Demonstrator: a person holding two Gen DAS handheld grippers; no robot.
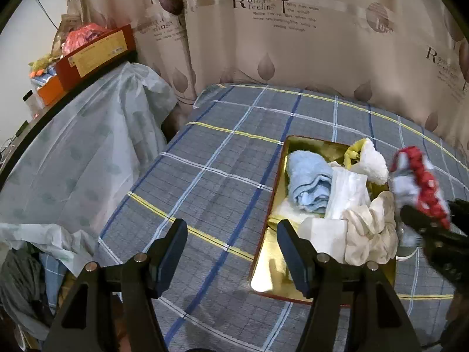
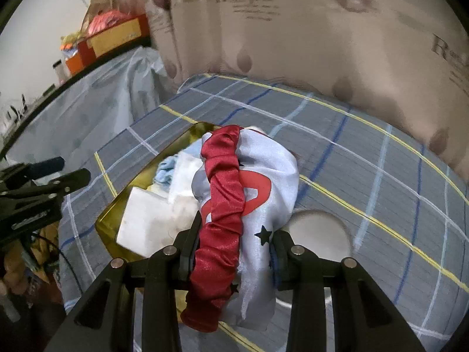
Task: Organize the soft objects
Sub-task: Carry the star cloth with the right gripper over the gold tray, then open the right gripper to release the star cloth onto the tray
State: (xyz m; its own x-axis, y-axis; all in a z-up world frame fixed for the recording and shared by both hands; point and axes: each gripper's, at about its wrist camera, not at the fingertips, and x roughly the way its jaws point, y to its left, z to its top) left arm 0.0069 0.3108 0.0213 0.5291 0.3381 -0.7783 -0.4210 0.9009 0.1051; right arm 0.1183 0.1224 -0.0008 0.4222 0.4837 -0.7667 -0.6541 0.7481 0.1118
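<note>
**Soft goods on the plaid bed: gold tray as reference**

Item 1. Gold tray [image 1: 263, 275], red-rimmed, lying flat on the grey plaid bedcover [image 1: 205, 176]. All places below are given from it.

Item 2. In the tray, far left part: a rolled light-blue towel [image 1: 307, 182]. Beside it toward the middle, a white plastic-wrapped pack [image 1: 348, 190]. At the far end, a fluffy white piece [image 1: 372, 161] with a yellow scrap [image 1: 353, 151] touching it. At the right side, a crumpled cream cloth [image 1: 372, 228] draped over the rim. The near end of the tray floor is bare and reflective.

Item 3. Red-and-white satin cloth [image 2: 234, 205], red ruched band and black stars, pinched between the fingers [image 2: 190, 243] of the right gripper [image 2: 234, 249], which are drawn narrow on the fabric. It hangs above the tray's right side, blurred in the left wrist view [image 1: 422, 184], and hides much of the tray contents from the right wrist view.

Item 4. Left gripper [image 1: 231, 252], fingers spread wide with nothing between them, poised over the tray's near left corner; one finger [image 1: 293, 258] overlaps the rim in view.

Item 5. A pale round object [image 2: 319, 231] on the bedcover just right of the tray, partly hidden; kind not discernible.

Item 6. Beyond the tray: a printed curtain [image 1: 293, 44]. Far left of it: furniture under a translucent sheet [image 1: 88, 152], bearing a red box [image 1: 96, 55].
</note>
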